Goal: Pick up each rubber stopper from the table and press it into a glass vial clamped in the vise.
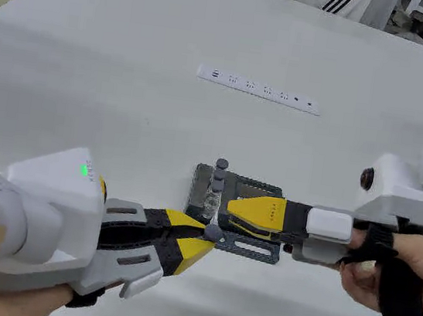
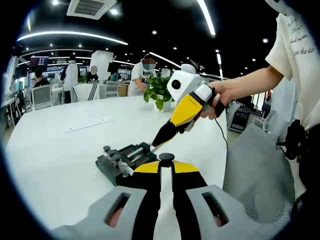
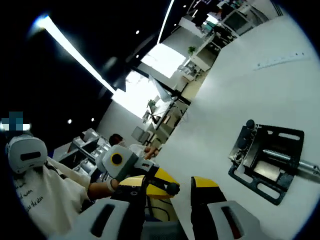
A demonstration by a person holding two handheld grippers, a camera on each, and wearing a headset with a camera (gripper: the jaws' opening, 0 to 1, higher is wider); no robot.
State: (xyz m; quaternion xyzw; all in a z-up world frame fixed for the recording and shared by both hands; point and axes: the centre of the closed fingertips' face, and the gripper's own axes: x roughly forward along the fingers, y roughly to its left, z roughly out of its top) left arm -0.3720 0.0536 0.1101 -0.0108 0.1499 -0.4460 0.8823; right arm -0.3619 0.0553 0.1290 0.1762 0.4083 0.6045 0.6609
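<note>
Found the left gripper [image 1: 207, 238] clamped tight on a dark rubber stopper [image 1: 213, 234], just beside the near end of the vise [image 1: 250, 246]. Saw the right gripper [image 1: 229, 213] over the vise, jaws parted, holding nothing. Judged several glass vials [image 1: 216, 182] already capped, the nearest apparently open; this stopper not yet pressed in.

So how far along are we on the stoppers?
Done: the far vials in the vise look capped, at least two of them. In hand: the left claw is shut on a stopper, just short of the vise. The right claw hangs over the vise, open. Left: press this stopper into the clear vial, which looks uncapped.
</note>
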